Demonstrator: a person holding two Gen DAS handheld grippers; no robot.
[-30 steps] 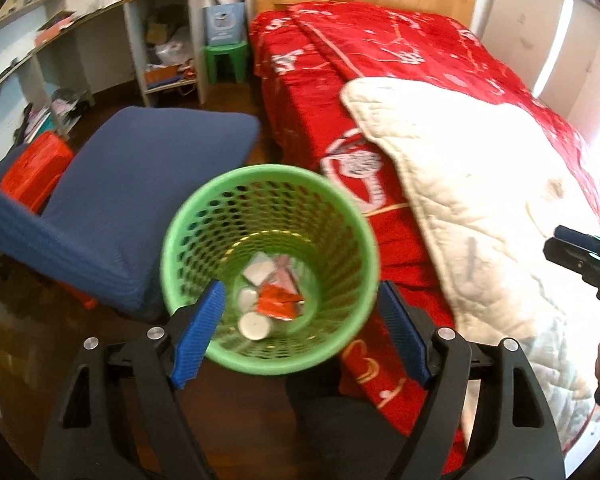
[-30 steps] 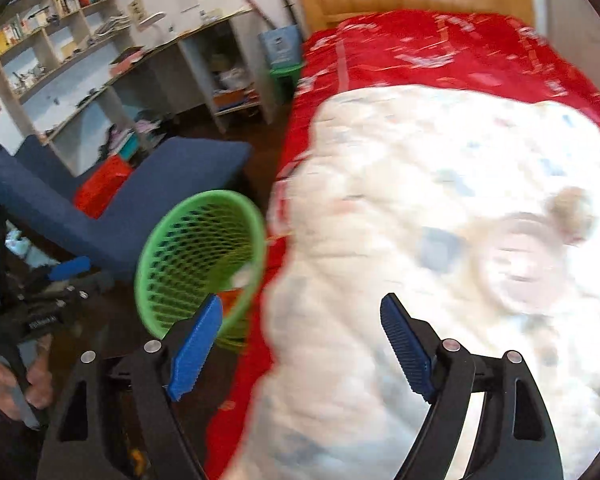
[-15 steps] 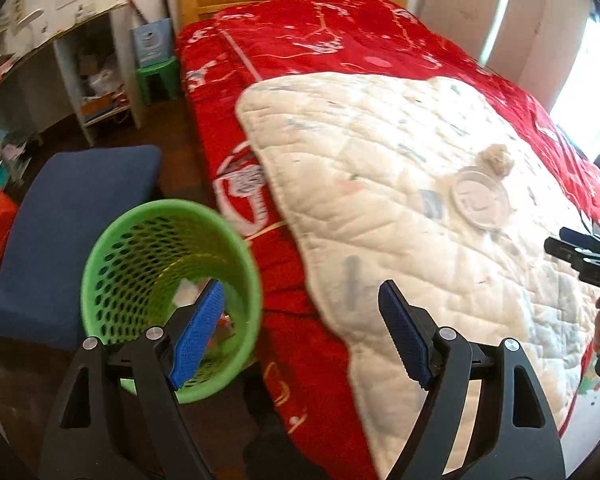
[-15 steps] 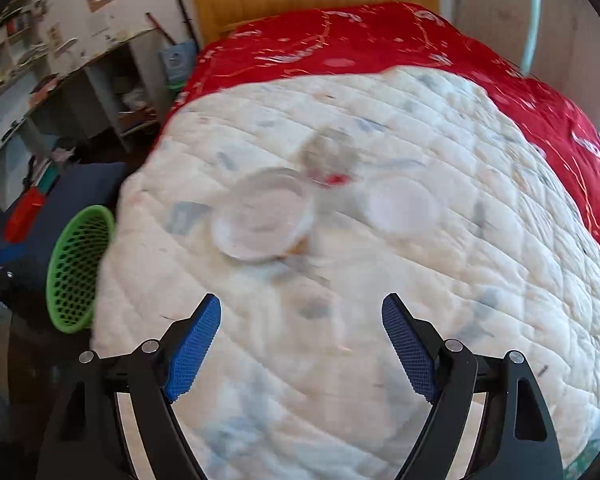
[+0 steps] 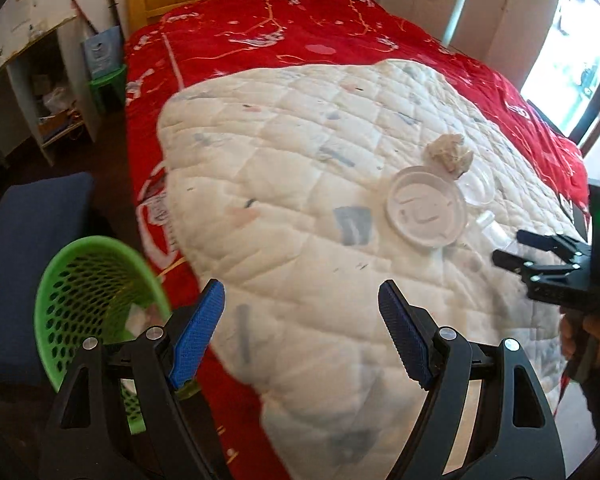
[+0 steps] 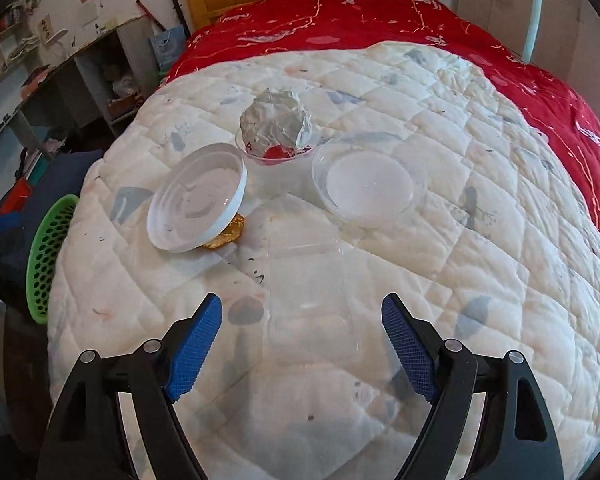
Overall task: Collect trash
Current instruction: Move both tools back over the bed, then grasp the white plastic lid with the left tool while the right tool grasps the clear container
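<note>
Done: green basket [image 5: 80, 312], just left of the left gripper [image 5: 300, 336], already holds some scraps.
Left: white lid [image 6: 198, 196], clear lid [image 6: 368, 184], crumpled paper [image 6: 276, 120], clear container [image 6: 308, 300] ahead of the right gripper [image 6: 302, 344].
Grippers: left gaping, empty; right closing, pads not yet touching the container between them.

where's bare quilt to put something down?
Bare: white quilt right of the clear lid, and its near left corner below the white lid. Crowded: centre, where both lids, cup with crumpled paper and clear box cluster.
</note>
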